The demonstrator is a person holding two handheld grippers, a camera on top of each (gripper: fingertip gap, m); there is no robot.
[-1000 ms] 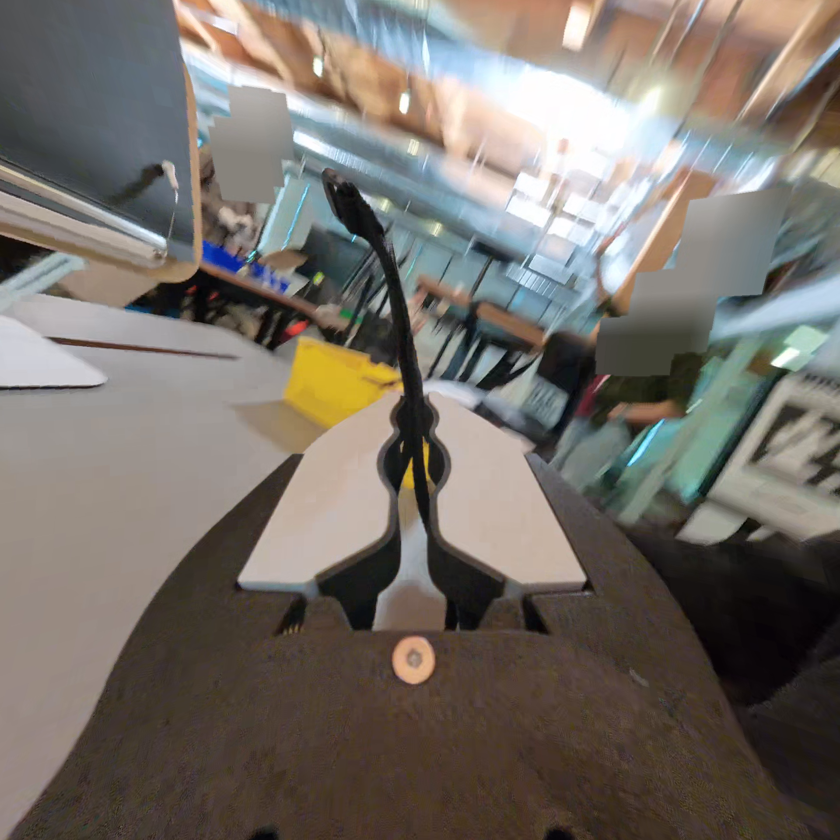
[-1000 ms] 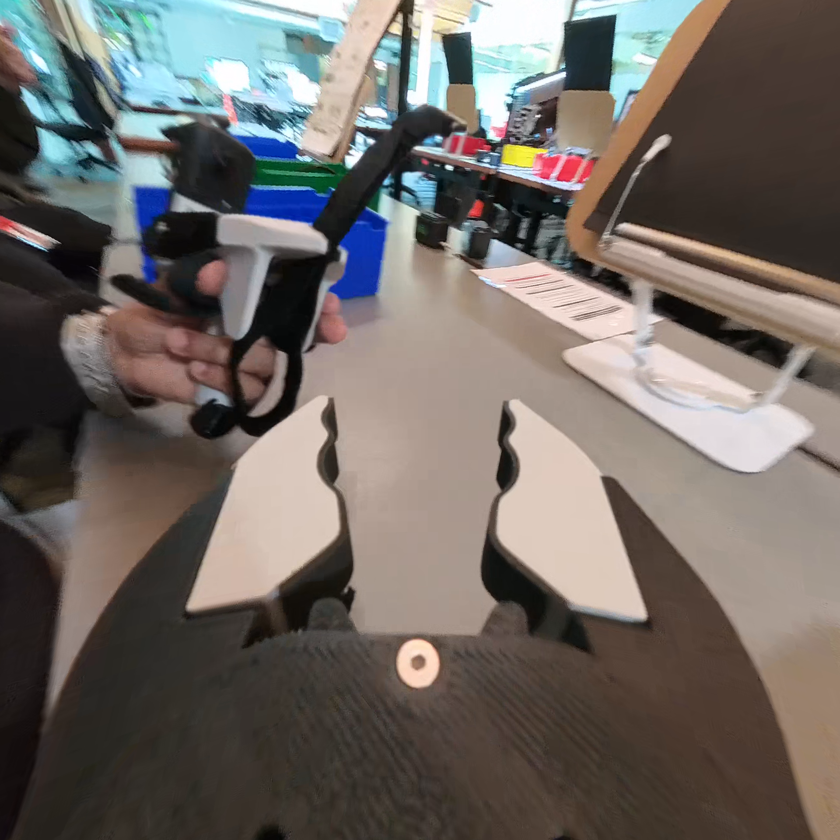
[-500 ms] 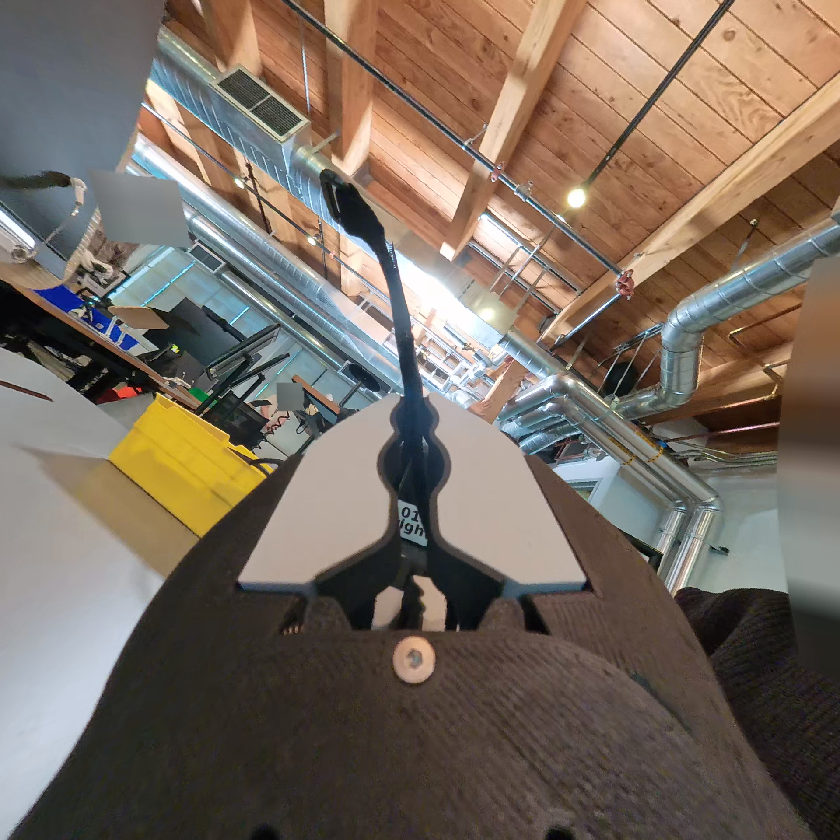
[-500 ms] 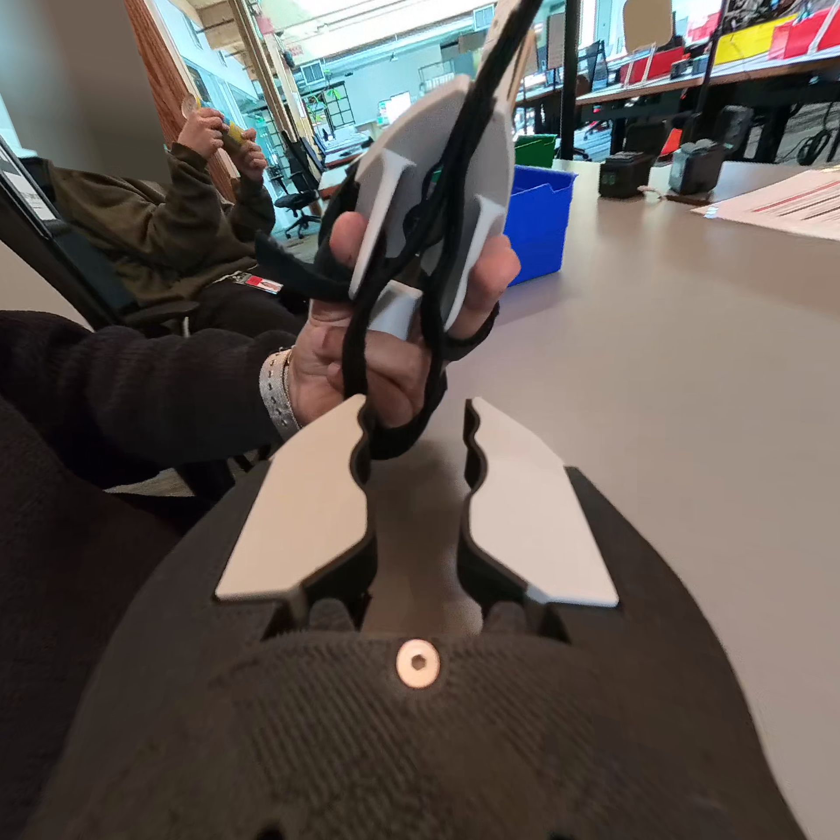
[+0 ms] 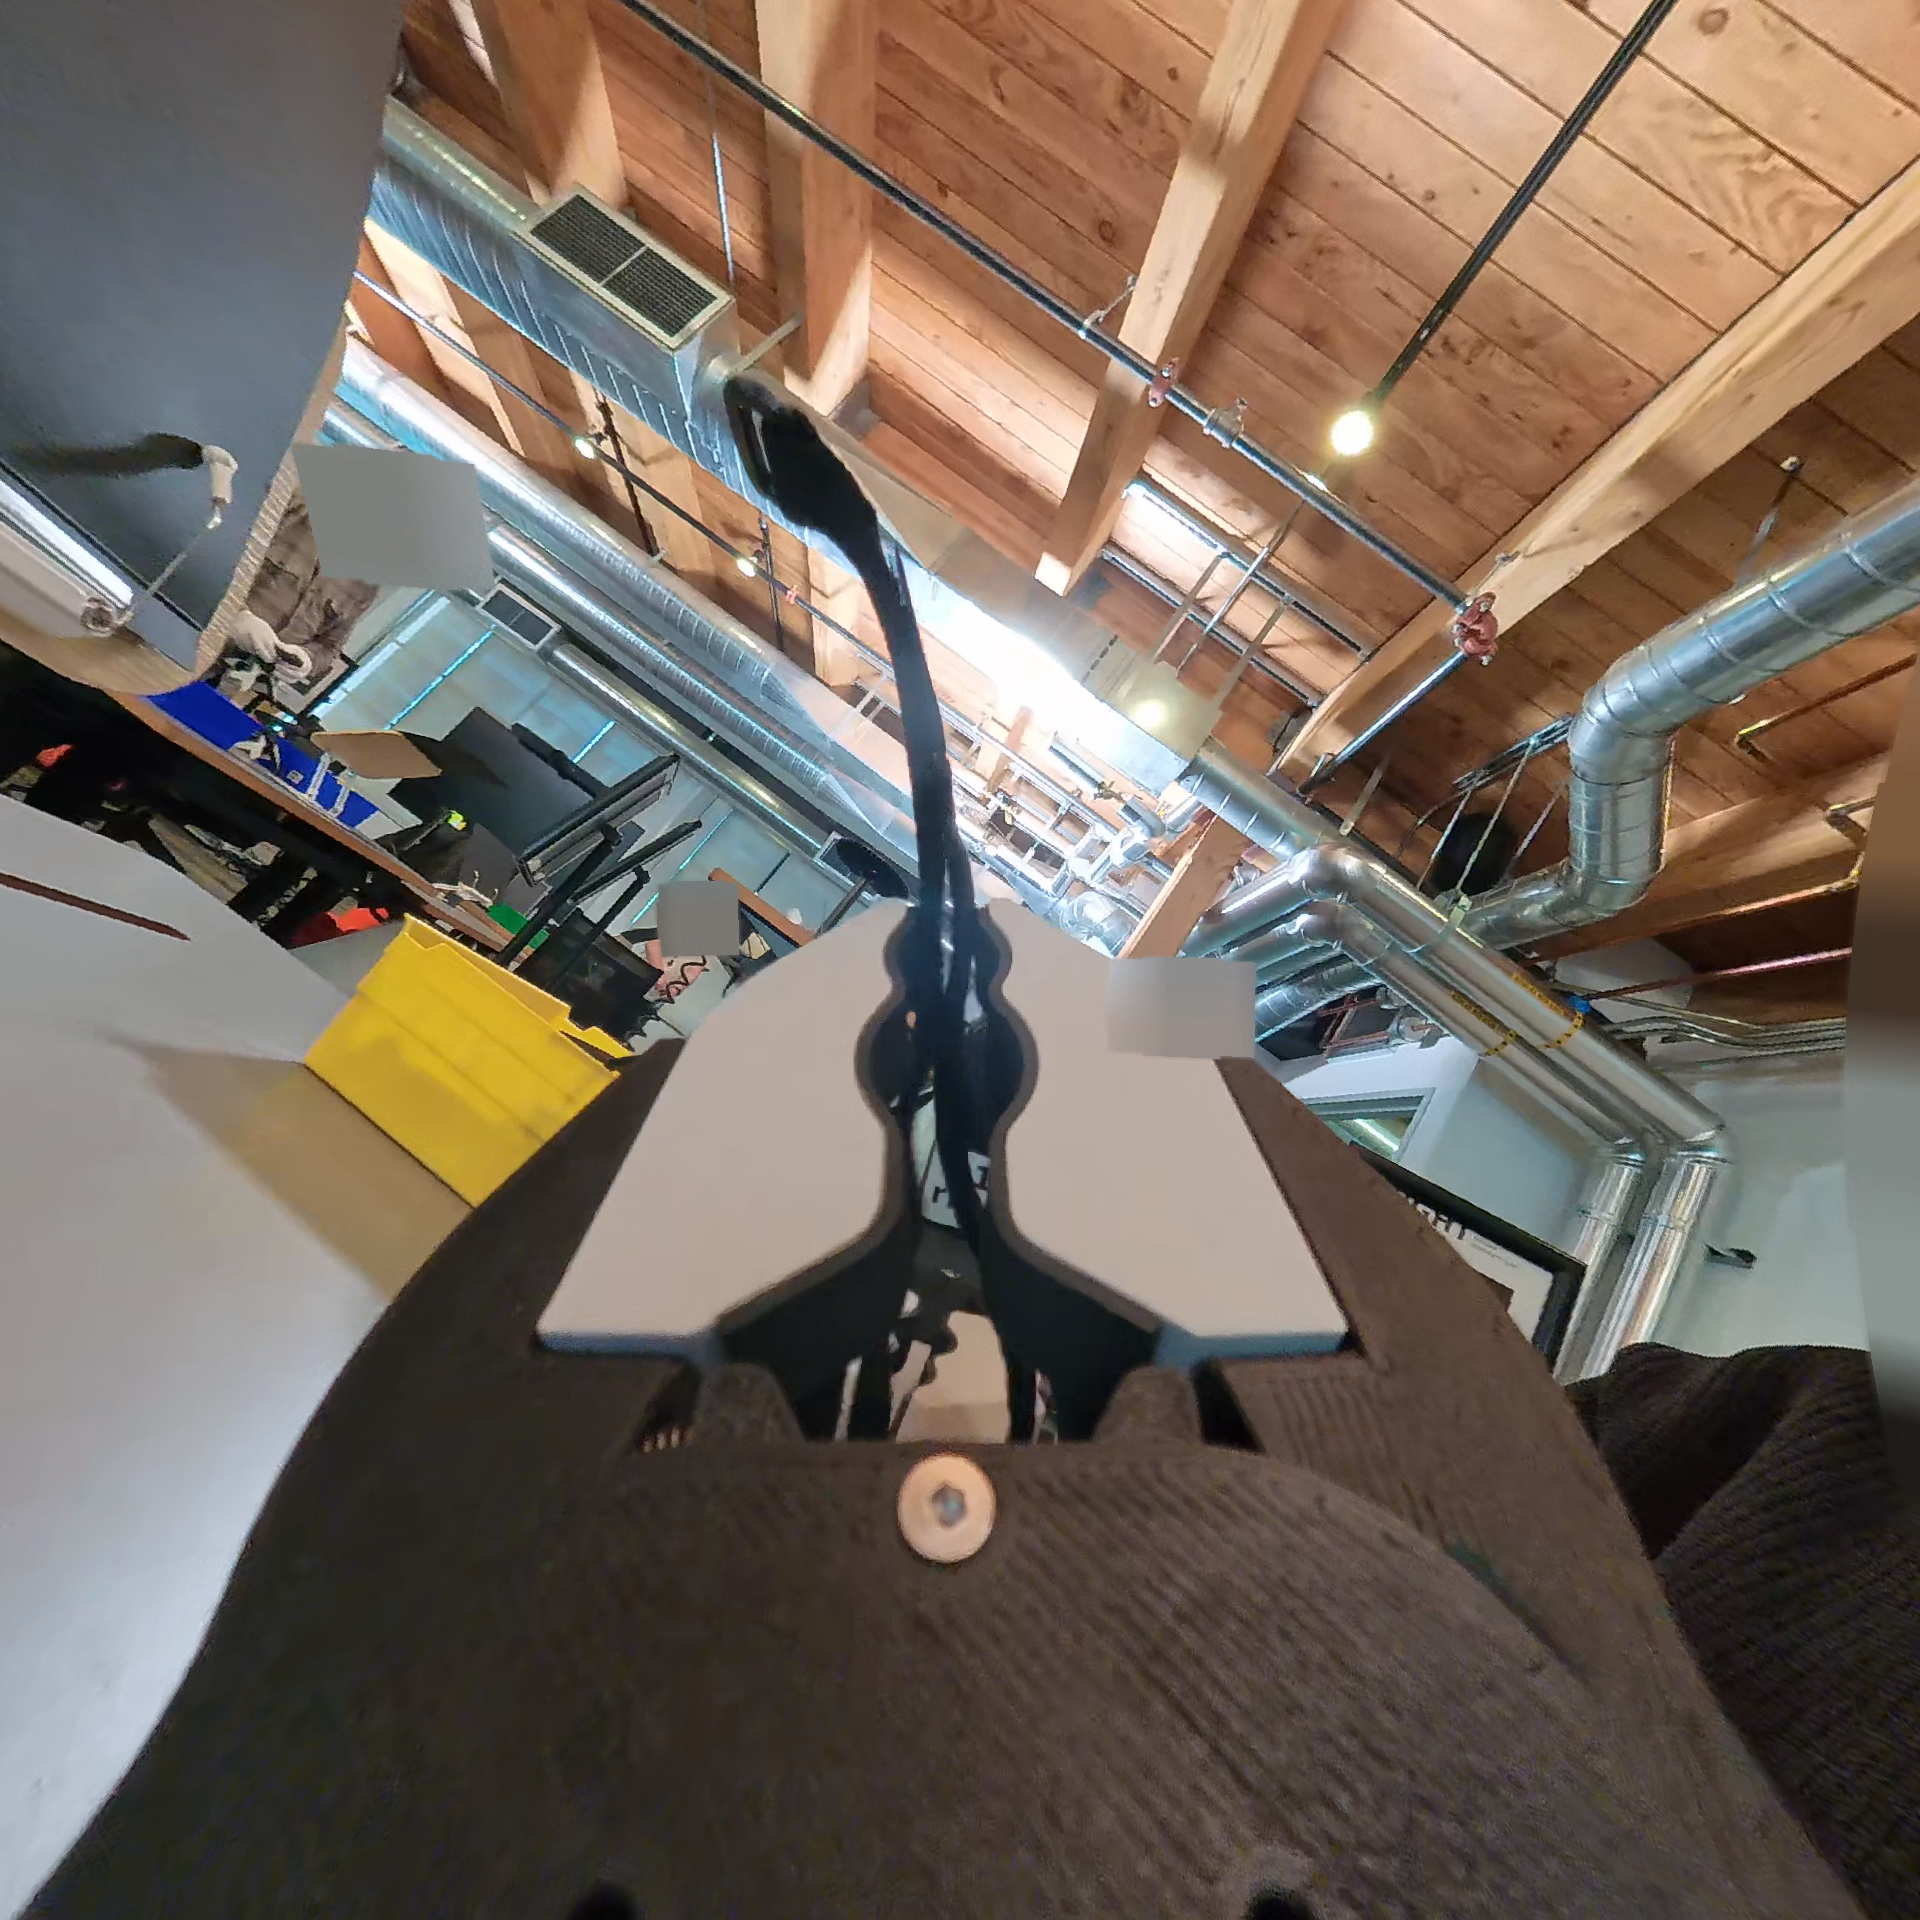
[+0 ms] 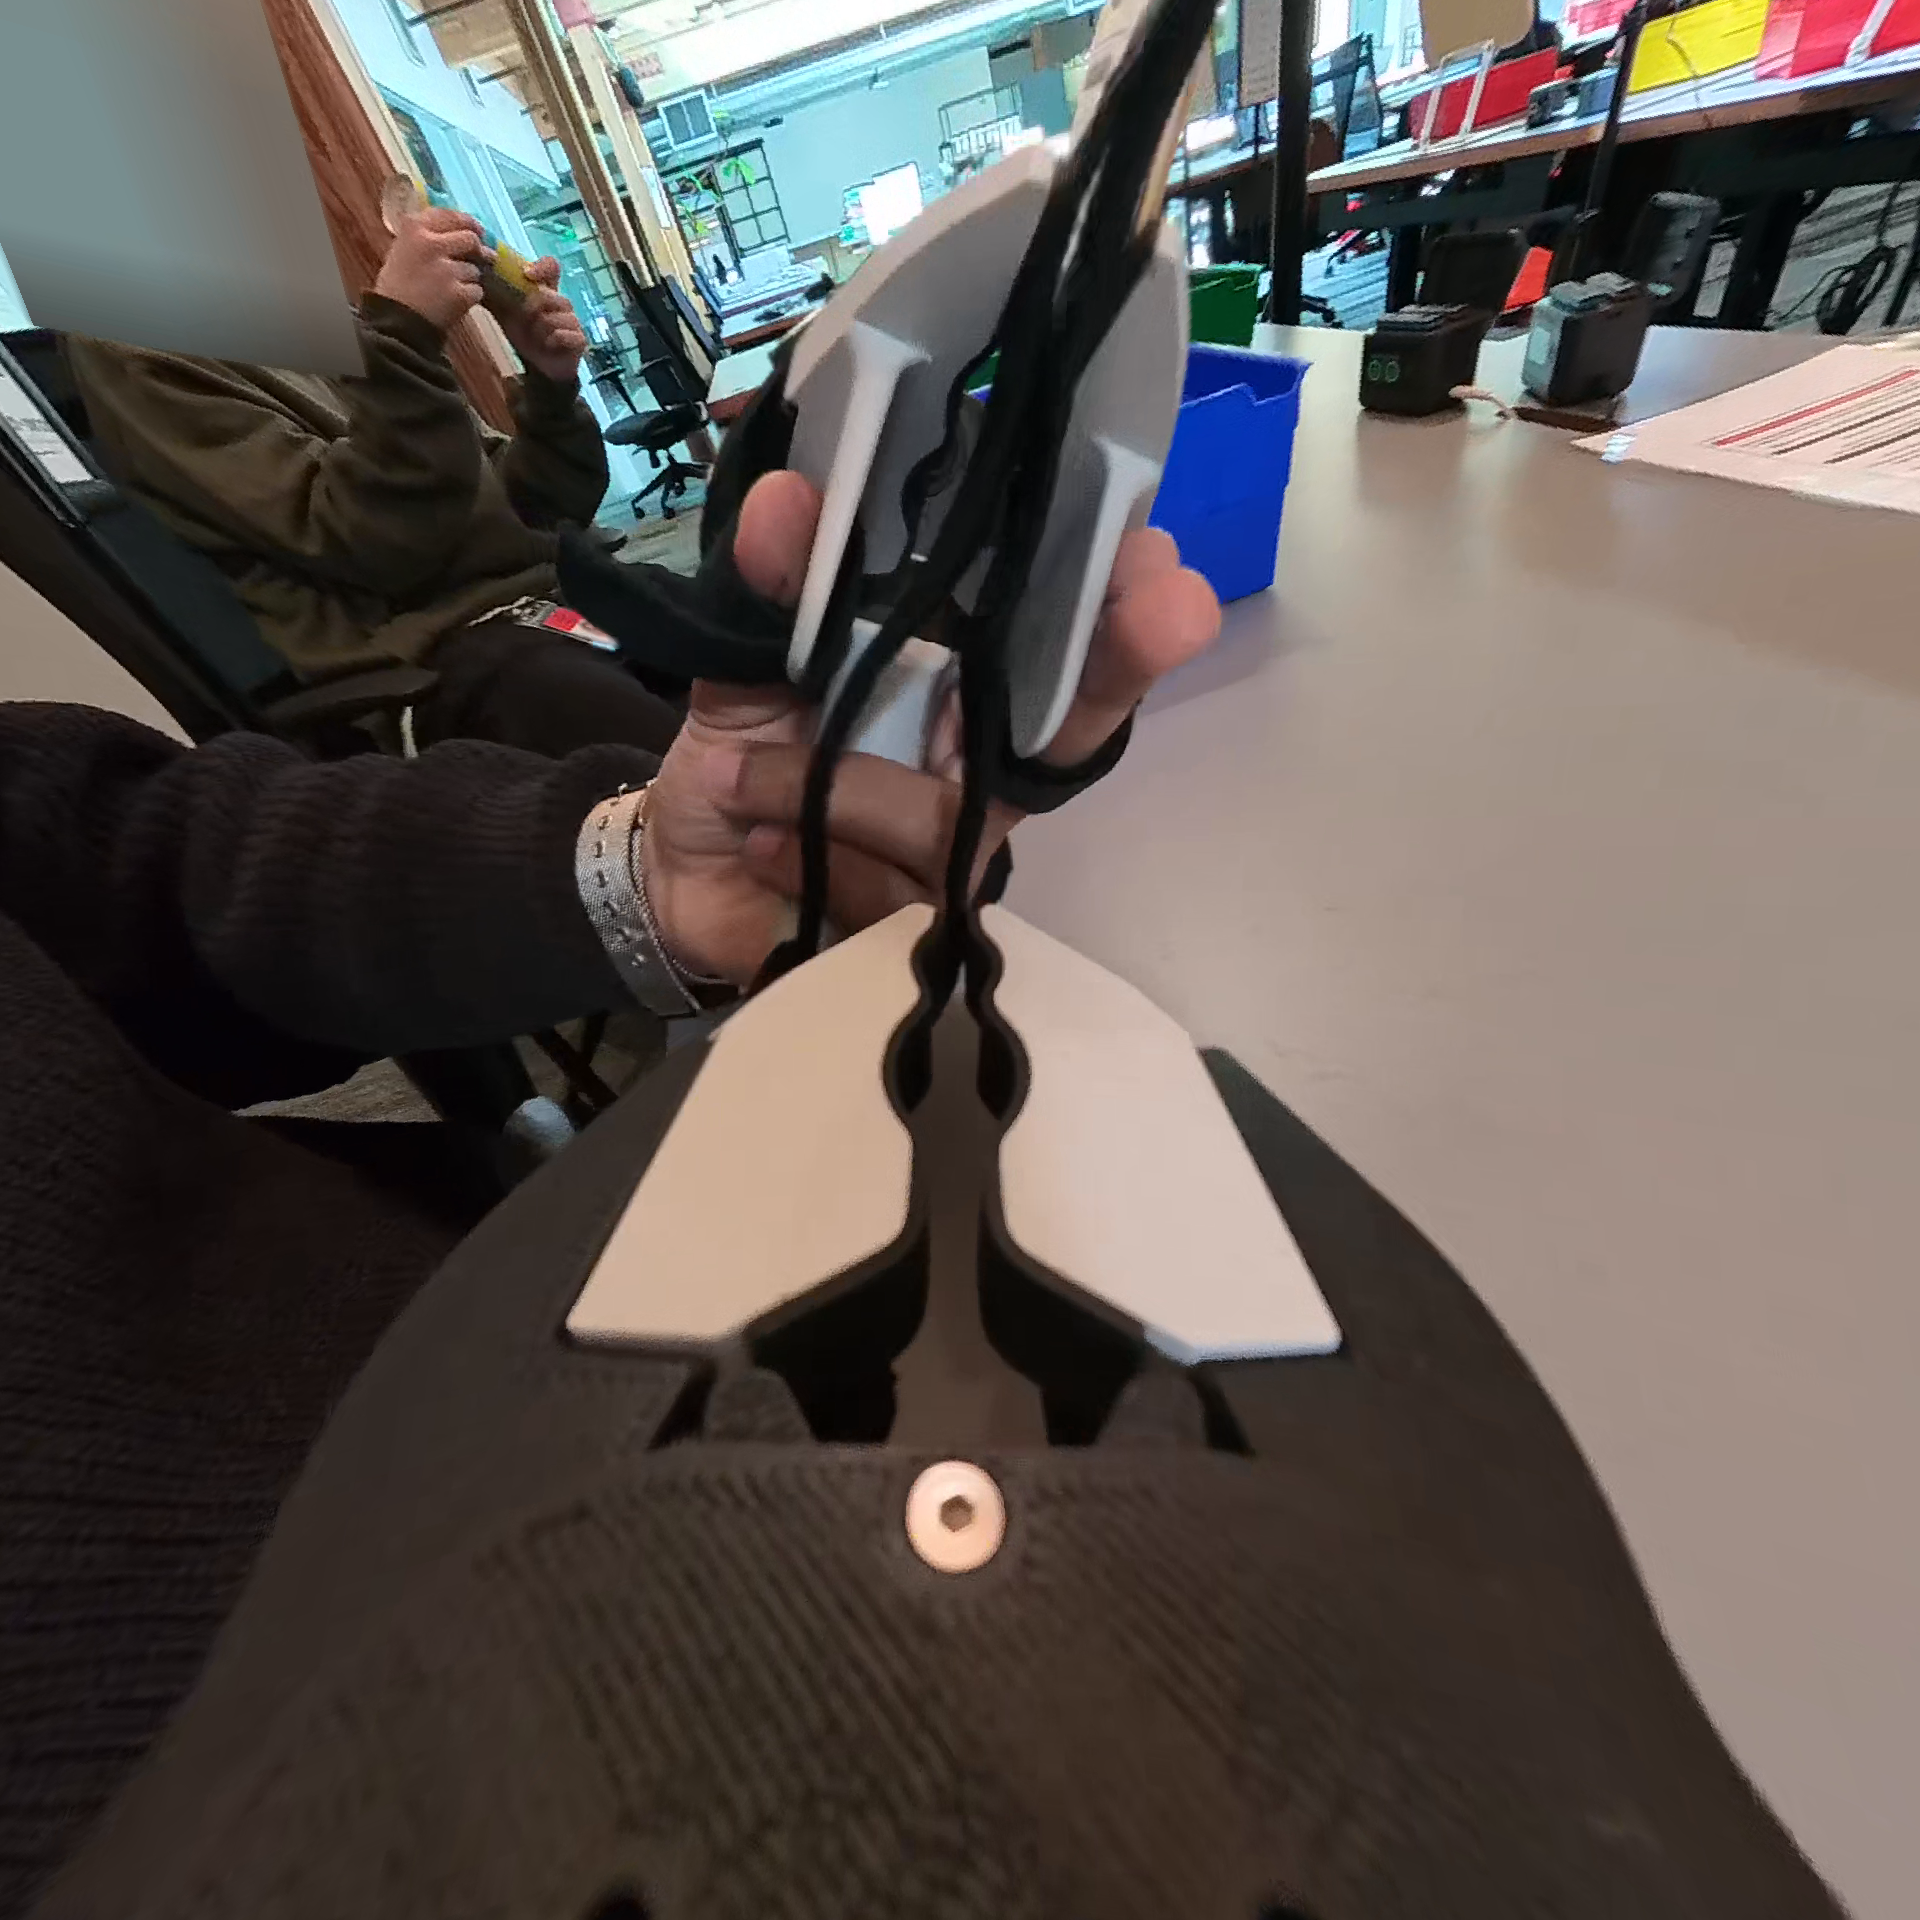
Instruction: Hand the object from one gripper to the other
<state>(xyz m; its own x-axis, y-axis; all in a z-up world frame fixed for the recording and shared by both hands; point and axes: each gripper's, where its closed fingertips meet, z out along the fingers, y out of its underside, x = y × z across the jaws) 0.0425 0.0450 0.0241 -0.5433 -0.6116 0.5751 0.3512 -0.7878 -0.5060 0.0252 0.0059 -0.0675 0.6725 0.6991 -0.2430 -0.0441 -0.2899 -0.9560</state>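
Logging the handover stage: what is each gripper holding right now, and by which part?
Both grip the same black strap. The left gripper is shut on its middle, one end standing above. The right gripper is shut on the loop hanging below.

The left tool (image 5: pixel 945 935) is tilted upward, and the strap (image 5: pixel 914 727) rises out from between its two closed fingers. The strap's other end hangs down below that tool, past the hand (image 6: pixel 831 831) holding it, and into the tip of the right tool (image 6: pixel 961 961), whose fingers are pinched on it. The right tool sits below and in front of the left tool, over the near edge of the worktop (image 6: pixel 1507 883). On the worktop, a bin (image 6: pixel 1236 457) stands behind the left tool. Right of the bin, farther back, two boxes (image 6: pixel 1423 358) sit side by side, with a sheet of paper (image 6: pixel 1808 426) right of them. Left of the left tool, off the worktop, a person (image 6: pixel 343 499) sits.
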